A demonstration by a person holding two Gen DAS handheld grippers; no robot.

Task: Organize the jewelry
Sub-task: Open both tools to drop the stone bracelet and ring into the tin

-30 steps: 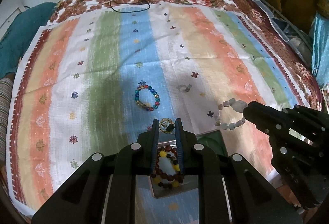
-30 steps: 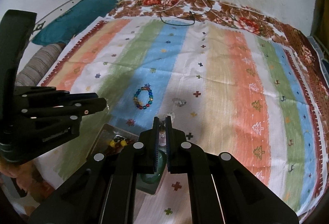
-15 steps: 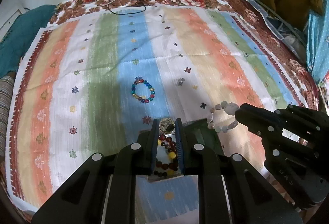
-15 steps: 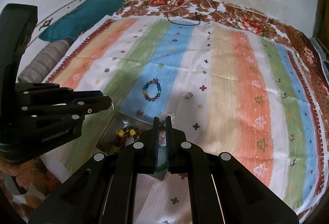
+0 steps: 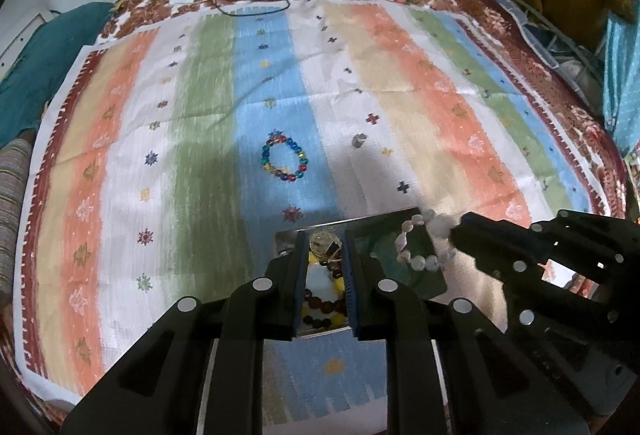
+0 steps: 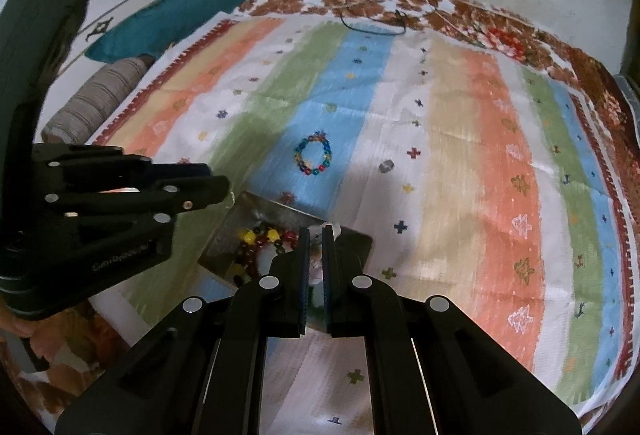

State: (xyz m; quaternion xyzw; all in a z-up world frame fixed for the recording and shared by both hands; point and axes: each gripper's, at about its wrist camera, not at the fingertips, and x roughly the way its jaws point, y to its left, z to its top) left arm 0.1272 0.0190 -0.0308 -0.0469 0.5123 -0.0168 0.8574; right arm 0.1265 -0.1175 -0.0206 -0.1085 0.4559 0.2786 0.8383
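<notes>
Pale beads of a white bracelet [image 5: 416,243] hang over the metal tray [image 5: 360,225], pinched in the right gripper [image 5: 456,235]; the left gripper [image 5: 324,251] is clamped on a small trinket [image 5: 325,244].

From the right wrist, a red-and-yellow bracelet [image 6: 260,247] is already in the tray, while the multicolored bracelet [image 6: 313,156] and ring [image 6: 386,166] still lie on the cloth [image 6: 460,139].

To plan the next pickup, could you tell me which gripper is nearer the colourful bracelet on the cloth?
Left, narrowly. The left gripper hangs just below the colourful bracelet; the right gripper sits off to the right.
</notes>
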